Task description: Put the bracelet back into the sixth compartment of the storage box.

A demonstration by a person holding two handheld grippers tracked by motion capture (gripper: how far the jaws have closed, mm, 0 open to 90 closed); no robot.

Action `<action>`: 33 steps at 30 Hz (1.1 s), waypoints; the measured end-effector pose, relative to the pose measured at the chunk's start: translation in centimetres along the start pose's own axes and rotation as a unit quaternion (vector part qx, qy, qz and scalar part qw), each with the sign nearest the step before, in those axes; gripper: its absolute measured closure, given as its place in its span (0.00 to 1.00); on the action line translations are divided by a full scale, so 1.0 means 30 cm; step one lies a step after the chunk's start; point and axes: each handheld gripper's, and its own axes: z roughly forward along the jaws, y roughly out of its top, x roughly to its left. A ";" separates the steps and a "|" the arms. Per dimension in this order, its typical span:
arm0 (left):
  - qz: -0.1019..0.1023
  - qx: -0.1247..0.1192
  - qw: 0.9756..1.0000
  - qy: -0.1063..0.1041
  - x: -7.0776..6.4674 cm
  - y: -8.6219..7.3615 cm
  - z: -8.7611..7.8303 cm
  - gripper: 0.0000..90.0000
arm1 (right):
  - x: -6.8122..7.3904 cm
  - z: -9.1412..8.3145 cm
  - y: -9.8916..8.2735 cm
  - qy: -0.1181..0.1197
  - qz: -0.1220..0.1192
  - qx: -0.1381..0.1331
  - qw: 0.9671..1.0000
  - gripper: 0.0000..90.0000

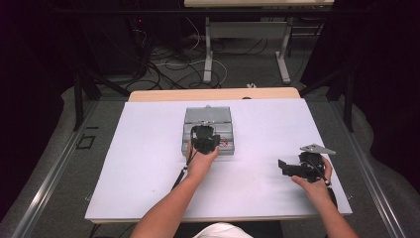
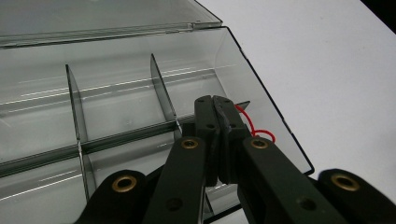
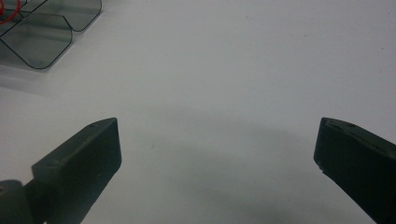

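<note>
A clear plastic compartment box lies with its lid folded back on the white sheet. My left gripper reaches into the box near its right front compartment, and its jaws are pressed together. A thin red loop lies in that compartment beside the right jaw, and I cannot tell whether any of it is pinched. The same red loop also appears by the box corner. My right gripper rests on the sheet to the right, open with nothing between its fingers.
Dividers split the box into several compartments, and those I can see hold nothing. The sheet covers a wooden table. Beyond it are desk legs and loose cables on the floor.
</note>
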 end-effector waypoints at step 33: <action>-0.004 -0.005 1.000 -0.012 0.012 -0.002 -0.012 0.88 | 0.001 0.001 0.000 -0.001 0.000 0.000 1.000 0.00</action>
